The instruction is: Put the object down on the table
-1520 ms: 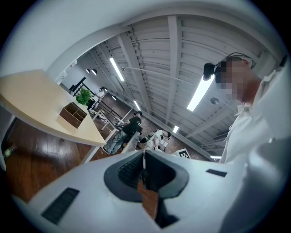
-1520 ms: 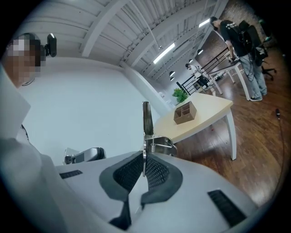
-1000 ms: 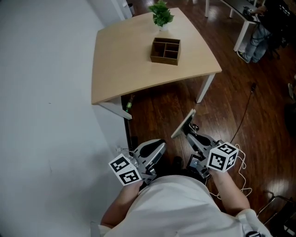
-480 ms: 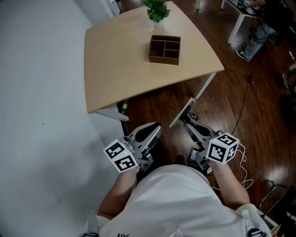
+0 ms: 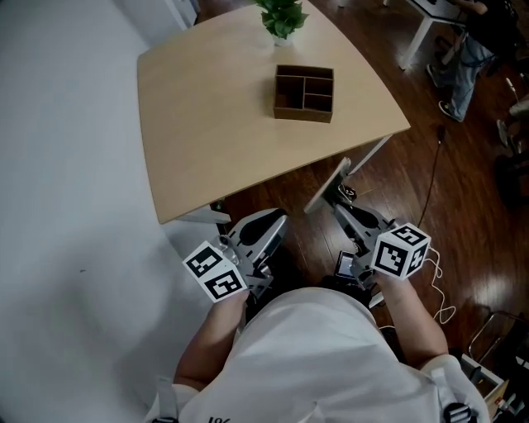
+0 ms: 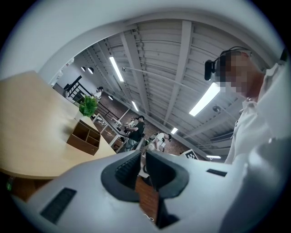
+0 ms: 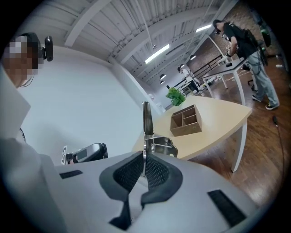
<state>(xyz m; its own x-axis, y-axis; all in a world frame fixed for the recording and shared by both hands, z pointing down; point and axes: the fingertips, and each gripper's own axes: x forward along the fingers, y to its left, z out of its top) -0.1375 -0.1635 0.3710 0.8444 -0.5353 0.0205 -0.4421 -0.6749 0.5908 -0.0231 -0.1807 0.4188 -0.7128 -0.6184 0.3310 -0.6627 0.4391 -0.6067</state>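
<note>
My right gripper (image 5: 340, 206) is shut on the lower edge of a thin clipboard (image 5: 328, 187), which stands tilted above the wooden floor, just short of the table's near edge. In the right gripper view the clipboard (image 7: 146, 118) rises edge-on from the jaws of the right gripper (image 7: 144, 161), its metal clip (image 7: 160, 145) just above the pads. The light wooden table (image 5: 215, 124) lies ahead. My left gripper (image 5: 269, 221) is held low beside the right one, shut and holding nothing; the left gripper view shows the left gripper (image 6: 143, 157) with nothing between its pads.
A brown compartment box (image 5: 304, 93) and a small green plant (image 5: 281, 15) stand at the table's far side. A white wall runs along the left. A black cable (image 5: 436, 178) trails on the floor at right. People and other desks are far off at the back right.
The table's near edge has come closer to both grippers in the head view. The clipboard stays held in the right gripper at the same tilt.
</note>
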